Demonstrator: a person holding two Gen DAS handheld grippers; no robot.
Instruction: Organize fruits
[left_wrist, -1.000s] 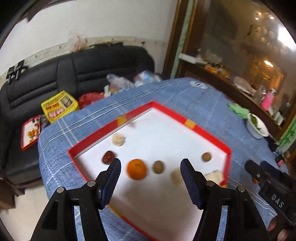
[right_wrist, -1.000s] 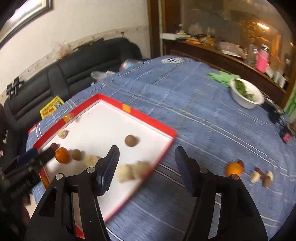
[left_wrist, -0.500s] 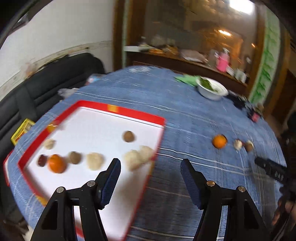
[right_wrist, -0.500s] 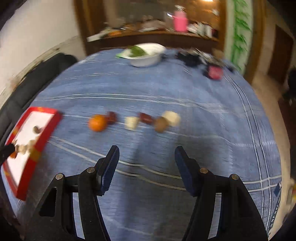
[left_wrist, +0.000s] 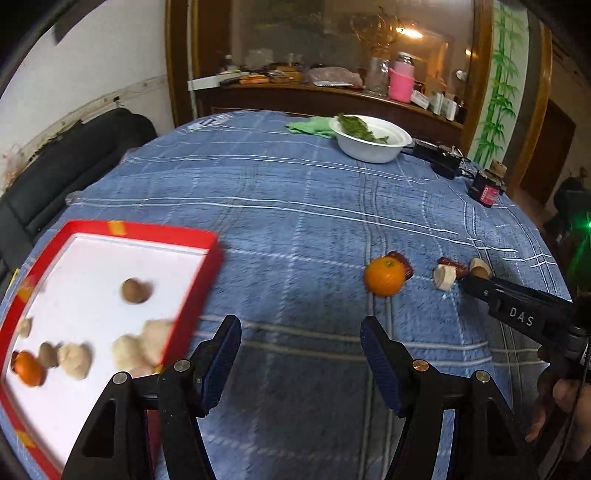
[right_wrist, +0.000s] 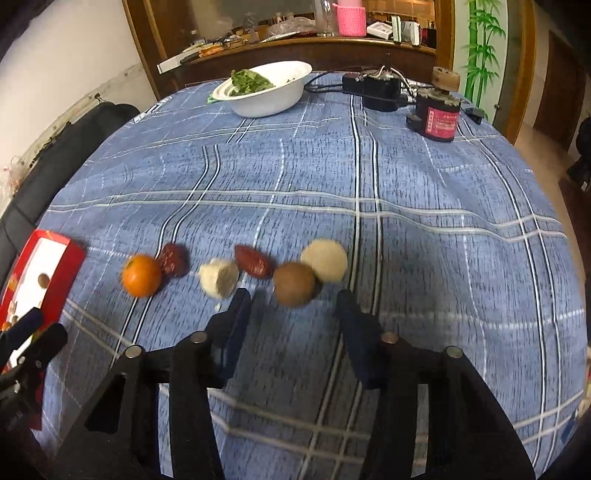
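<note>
Fingers of the right gripper (right_wrist: 291, 317) are closing — narrower than a second ago — around the brown round fruit (right_wrist: 294, 283), which sits just past their tips; the pads do not yet press on it and nothing is held. Both wrist views have swung off the red-rimmed tray (left_wrist: 207, 280) and now face the loose row on the blue-checked bench (right_wrist: 406, 221): an orange (right_wrist: 141, 275), two dark red fruits, a pale chunk (right_wrist: 218, 281), the brown one and a pale disc (right_wrist: 325, 259). Fingers of the left gripper (left_wrist: 301, 354) stand wide and empty over bare cloth — short of the orange. A new pick looks underway, the tray's load unchanged.
</note>
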